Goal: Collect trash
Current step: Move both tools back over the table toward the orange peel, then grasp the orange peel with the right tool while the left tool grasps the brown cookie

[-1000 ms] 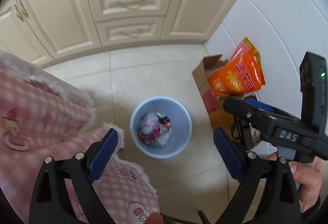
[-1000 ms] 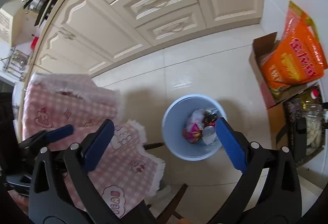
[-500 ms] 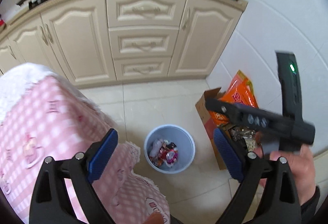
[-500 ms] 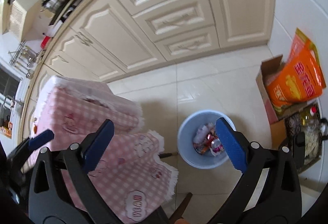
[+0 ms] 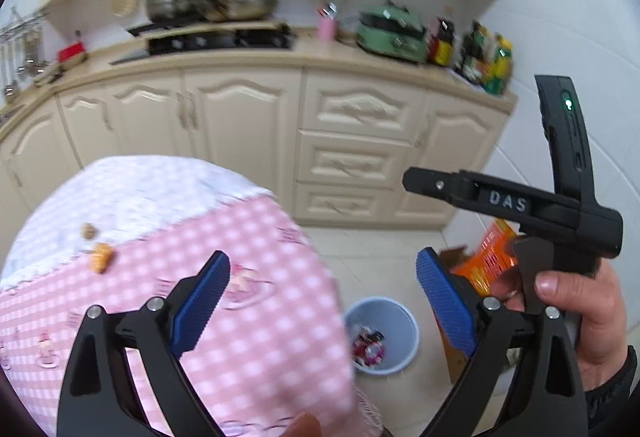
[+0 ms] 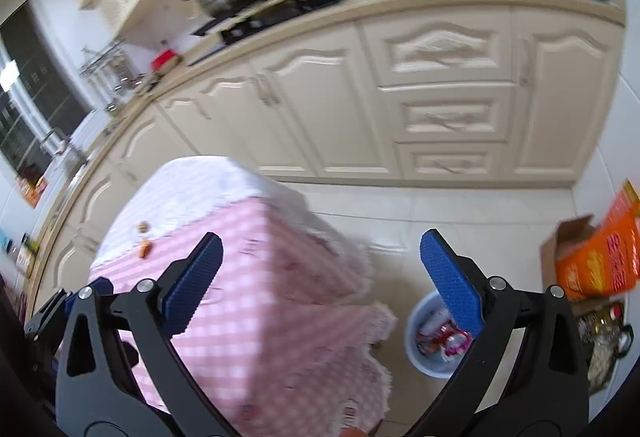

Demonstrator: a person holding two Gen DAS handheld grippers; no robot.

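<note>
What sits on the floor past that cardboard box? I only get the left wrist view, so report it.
Observer: The right wrist view shows a dark-handled bag beside the cardboard box, on the near side. Its contents are unclear.
Operator: Check the right gripper's jaws.
Observer: The right gripper is open with nothing between its pads.
Operator: Tell me what's at the counter's far left.
Observer: A dark-paned window.

Both grippers are wide open and holding nothing: left gripper (image 5: 322, 297), right gripper (image 6: 320, 269). A hand (image 5: 580, 317) grips the right one's black handle.
</note>
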